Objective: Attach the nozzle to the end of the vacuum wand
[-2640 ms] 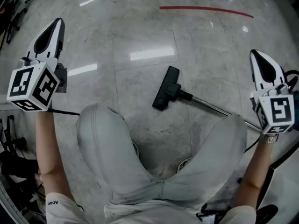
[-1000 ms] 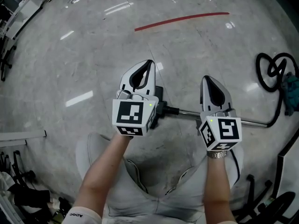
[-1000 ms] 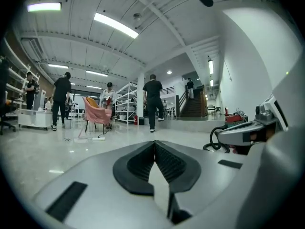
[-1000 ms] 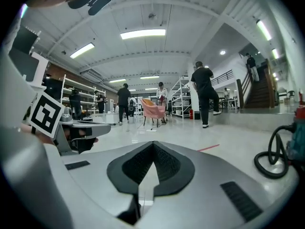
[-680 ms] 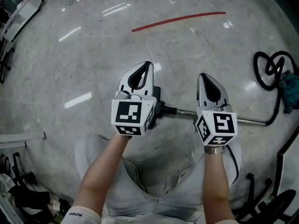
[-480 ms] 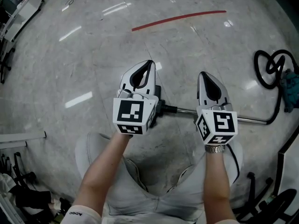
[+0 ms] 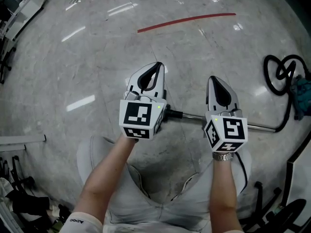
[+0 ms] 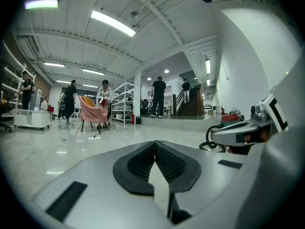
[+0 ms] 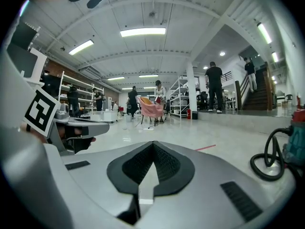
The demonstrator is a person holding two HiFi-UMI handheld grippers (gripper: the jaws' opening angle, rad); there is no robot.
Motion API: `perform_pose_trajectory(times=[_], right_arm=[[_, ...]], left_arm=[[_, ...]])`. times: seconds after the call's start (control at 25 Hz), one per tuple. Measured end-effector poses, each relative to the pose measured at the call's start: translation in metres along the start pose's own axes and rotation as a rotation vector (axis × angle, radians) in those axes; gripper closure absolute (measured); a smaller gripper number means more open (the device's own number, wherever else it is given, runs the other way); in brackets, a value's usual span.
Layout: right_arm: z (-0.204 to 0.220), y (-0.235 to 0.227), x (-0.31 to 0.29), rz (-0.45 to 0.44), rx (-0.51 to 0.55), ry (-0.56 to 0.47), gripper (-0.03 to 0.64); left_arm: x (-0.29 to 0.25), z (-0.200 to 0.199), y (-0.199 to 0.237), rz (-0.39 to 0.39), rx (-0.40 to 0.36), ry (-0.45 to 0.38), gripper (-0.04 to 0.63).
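Over on the left it's bare grey polished floor (image 7: 58, 57), with one red line (image 7: 187, 18) curving across the top of the head view.

Two grippers are in play, side by side above the person's knees. The left gripper (image 7: 157, 65) comes first. Its own view shows both ribbed pads pressed together with nothing between them, so it's closed and empty, pointing out across the hall. One nozzle (image 7: 166, 112) is down on the floor directly beneath it. It's black and almost fully covered by the gripper, with just a dark neck peeking out at the marker cube's right edge.

One vacuum wand (image 7: 192, 116), a slim silver tube, lies flat on the floor. Its left end meets that dark neck, and it runs rightward under the other gripper. The right gripper (image 7: 213, 79) hovers over the tube. Its own view has the pads shut tight on nothing.

Further right, the wand's far end meets one black hose (image 7: 282, 72) looped in a coil on the floor. A teal object (image 7: 303, 96) sits at the frame edge, too cropped to identify.
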State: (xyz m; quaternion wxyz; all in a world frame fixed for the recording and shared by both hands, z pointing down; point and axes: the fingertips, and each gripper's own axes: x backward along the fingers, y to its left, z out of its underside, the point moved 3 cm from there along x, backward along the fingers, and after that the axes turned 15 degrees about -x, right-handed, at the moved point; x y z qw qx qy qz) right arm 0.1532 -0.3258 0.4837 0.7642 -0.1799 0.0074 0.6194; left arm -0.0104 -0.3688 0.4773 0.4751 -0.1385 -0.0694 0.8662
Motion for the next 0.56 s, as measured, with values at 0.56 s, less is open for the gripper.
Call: perform_pose_trajectory(times=[0.56], right_arm=[[0.0036, -0.0019, -0.0058, 0.002, -0.004, 0.014, 0.614]], left_arm=[[-0.0059, 0.0058, -0.004, 0.007, 0.001, 0.016, 0.585]])
